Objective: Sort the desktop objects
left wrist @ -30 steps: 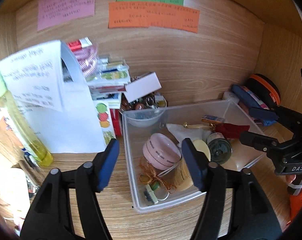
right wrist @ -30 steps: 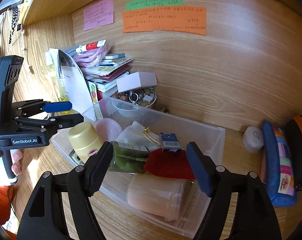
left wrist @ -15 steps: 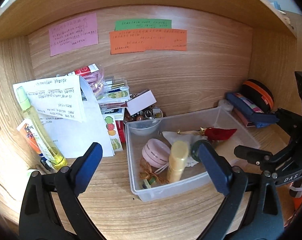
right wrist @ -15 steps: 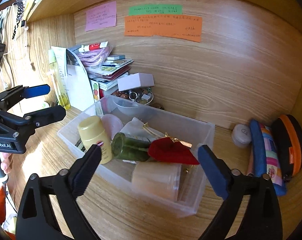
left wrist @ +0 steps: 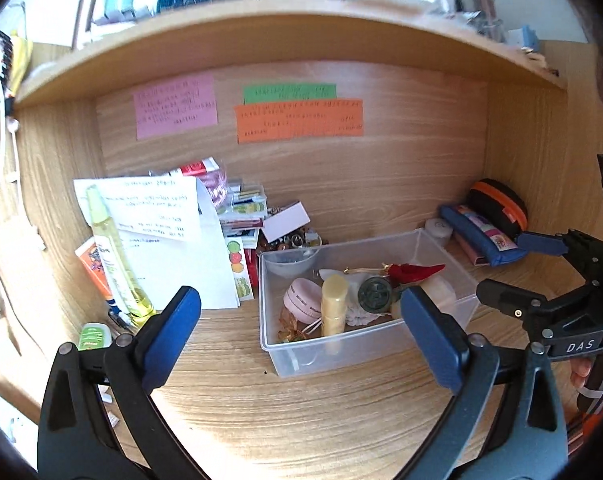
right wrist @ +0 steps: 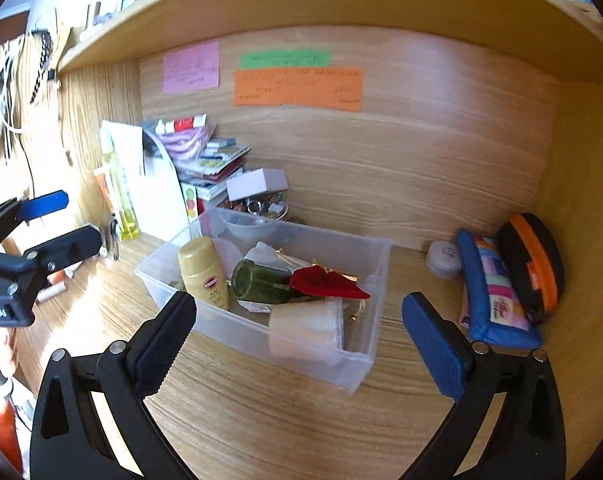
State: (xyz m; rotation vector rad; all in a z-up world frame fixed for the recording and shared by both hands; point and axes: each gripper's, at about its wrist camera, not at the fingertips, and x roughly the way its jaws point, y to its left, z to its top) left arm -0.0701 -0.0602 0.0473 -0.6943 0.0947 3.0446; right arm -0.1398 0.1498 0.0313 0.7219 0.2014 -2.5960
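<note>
A clear plastic bin point(left wrist: 341, 346) point(right wrist: 261, 334) stands on the wooden desk. It holds a yellow bottle point(left wrist: 334, 300) point(right wrist: 203, 272), a green jar point(left wrist: 375, 290) point(right wrist: 257, 278), a red cloth piece point(left wrist: 415, 271) point(right wrist: 325, 282) and a pink round case point(left wrist: 301, 300). My left gripper point(left wrist: 298, 296) hangs back from the bin's front left, jaws opening wide with nothing between them. My right gripper point(right wrist: 297, 300) hovers before the bin's right end, open and empty. Each gripper also shows in the other's view: the right gripper point(left wrist: 517, 266) and the left gripper point(right wrist: 41, 220).
White papers point(left wrist: 173, 240), a tall yellow-green bottle point(left wrist: 113, 256) and a stack of books point(left wrist: 245, 216) crowd the back left. A blue pencil case point(right wrist: 497, 292) and a black-orange pouch point(right wrist: 529, 260) lean at the right wall. Sticky notes point(left wrist: 297, 120) hang under a shelf.
Both grippers have drawn back from the bin and risen, and their jaws have spread wide. The yellow bottle and green jar stay in the bin.
</note>
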